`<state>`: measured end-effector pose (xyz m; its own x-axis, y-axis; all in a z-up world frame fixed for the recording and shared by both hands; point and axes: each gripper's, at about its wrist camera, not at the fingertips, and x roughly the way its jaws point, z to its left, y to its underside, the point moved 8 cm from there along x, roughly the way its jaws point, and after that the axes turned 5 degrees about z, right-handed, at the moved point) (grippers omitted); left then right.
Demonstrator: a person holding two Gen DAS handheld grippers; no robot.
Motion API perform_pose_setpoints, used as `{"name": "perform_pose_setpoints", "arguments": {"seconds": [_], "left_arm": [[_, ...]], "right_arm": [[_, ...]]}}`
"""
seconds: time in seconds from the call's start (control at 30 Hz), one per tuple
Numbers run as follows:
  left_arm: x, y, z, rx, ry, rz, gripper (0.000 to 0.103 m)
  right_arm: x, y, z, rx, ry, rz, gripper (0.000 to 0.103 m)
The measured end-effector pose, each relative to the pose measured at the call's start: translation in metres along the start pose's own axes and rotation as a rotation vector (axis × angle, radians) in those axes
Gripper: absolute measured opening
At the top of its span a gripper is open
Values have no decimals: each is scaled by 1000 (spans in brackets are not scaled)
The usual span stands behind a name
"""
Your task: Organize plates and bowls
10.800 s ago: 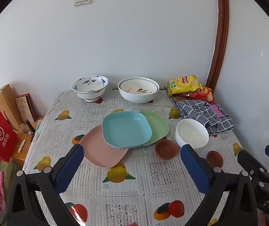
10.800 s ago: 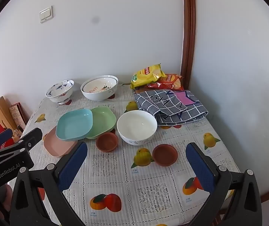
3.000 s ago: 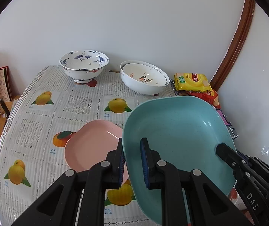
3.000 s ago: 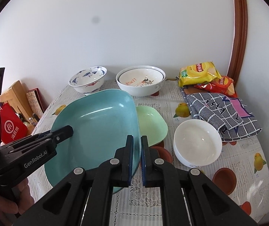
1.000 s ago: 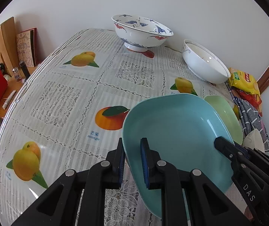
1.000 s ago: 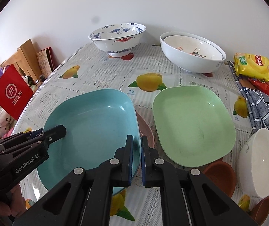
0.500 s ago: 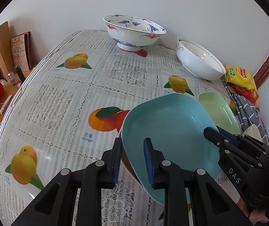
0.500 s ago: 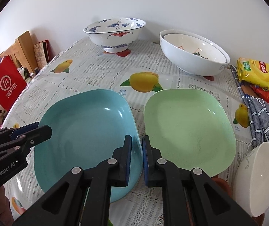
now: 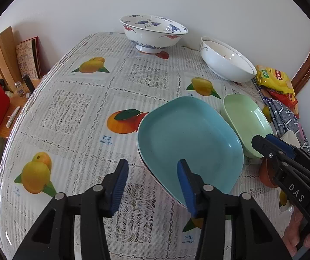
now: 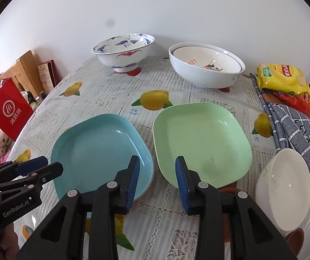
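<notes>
The blue plate (image 9: 189, 145) (image 10: 98, 149) lies flat on the table, and a thin pale rim (image 9: 148, 169) of the pink plate shows beneath it. My left gripper (image 9: 152, 184) straddles its near left rim with the jaws opening and the pads clear of it. My right gripper (image 10: 157, 182) is also opening, over the gap between the blue plate and the green plate (image 10: 200, 143), holding nothing. A blue-patterned bowl (image 10: 123, 51) and nested white bowls (image 10: 207, 65) stand at the back. A small white bowl (image 10: 285, 186) sits on the right.
Brown saucers (image 10: 296, 238) lie near the small white bowl. Snack bags (image 10: 280, 75) and a checked cloth (image 10: 296, 125) fill the right side. A red bag (image 10: 9, 112) and wooden boards stand beyond the table's left edge.
Both grippers have let go of the blue plate and their jaws have spread. The plate now rests flat on the pink one beside the green plate.
</notes>
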<state>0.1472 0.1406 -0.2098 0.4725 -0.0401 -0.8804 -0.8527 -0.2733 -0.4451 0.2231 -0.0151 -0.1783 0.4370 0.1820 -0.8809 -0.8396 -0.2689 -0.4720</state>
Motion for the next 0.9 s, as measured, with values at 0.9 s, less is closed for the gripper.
{"name": "perform_pose_setpoints", "arguments": {"seconds": [0.9], "left_arm": [[-73,-27,-87,125,-62,-170,55]], "right_arm": [[-102,43,-91,210,90,-72,68]]}}
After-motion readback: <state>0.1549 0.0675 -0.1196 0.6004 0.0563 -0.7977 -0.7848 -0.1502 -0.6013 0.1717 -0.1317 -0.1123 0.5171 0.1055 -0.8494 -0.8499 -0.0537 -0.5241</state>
